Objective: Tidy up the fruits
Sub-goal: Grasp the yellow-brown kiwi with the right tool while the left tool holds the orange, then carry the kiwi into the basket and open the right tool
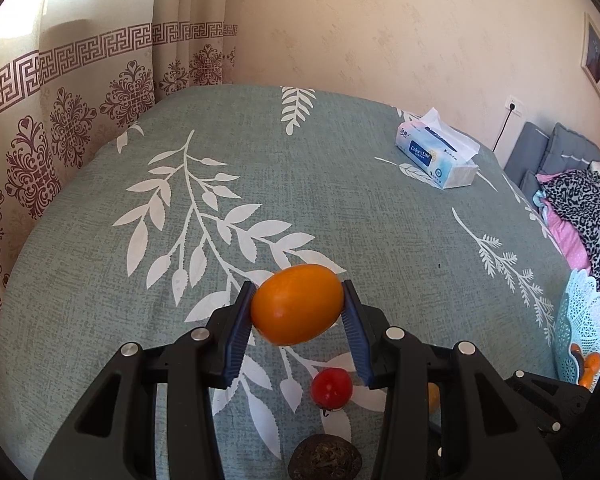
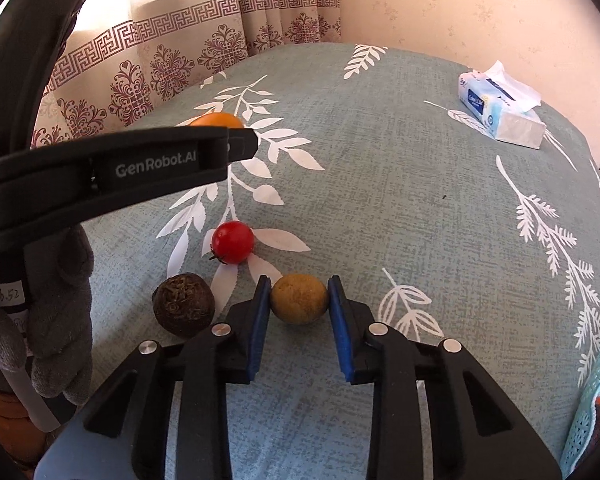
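two grips at once: left gripper (image 1: 298,308) jaws shut on the orange fruit (image 1: 297,309), up off the bed (image 1: 340,200). right gripper (image 2: 299,300) jaws hugging the yellow ball fruit (image 2: 299,299), low by the bed. best lifted slow, squeezed soft, carried over to the blue basket (image 1: 580,332).

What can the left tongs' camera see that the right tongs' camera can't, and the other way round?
Only the left camera shows the whole orange fruit squeezed in the left tongs, plus the pillows and clothes beside the table. Only the right camera shows the brownish-yellow ball clearly between the right tongs, and a grey-gloved hand. Both show the red tomato, the dark round fruit, the tissue pack and the blue basket.
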A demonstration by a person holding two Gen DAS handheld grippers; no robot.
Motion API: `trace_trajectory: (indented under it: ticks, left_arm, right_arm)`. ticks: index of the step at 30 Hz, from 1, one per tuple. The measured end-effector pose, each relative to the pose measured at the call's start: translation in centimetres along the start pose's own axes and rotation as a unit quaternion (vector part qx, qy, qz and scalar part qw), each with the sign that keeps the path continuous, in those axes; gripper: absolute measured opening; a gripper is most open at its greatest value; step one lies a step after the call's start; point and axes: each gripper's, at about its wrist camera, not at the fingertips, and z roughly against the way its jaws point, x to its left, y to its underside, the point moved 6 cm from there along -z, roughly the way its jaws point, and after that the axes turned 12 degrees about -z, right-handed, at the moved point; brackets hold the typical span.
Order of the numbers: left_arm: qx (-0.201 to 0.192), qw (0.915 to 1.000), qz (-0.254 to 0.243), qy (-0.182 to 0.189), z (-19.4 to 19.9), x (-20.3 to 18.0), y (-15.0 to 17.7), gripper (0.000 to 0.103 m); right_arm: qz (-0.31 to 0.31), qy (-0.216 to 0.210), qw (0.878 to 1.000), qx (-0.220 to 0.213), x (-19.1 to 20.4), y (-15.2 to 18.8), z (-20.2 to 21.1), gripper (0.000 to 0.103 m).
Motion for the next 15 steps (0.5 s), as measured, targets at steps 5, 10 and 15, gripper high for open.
trace_trajectory:
  ticks: [5, 10, 15]
  left_arm:
    - [0.0, 0.9999, -0.011, -0.004, 0.0, -0.7, 0.2, 0.043]
    - [0.003, 0.9998, -0.02, -0.003, 0.0, -1.6, 0.3, 0.043]
    - [0.003, 0.9994, -0.035, -0.002, 0.3, -2.8, 0.3, 0.043]
  right_arm:
    - [-0.011, 0.034, 0.999, -0.018, -1.4, -0.2, 1.2, 0.03]
    - [-0.028, 0.056, 0.997, -0.039, -3.2, -0.3, 3.0, 0.03]
    - [-0.05, 0.074, 0.994, -0.06, -5.2, -0.5, 4.9, 0.03]
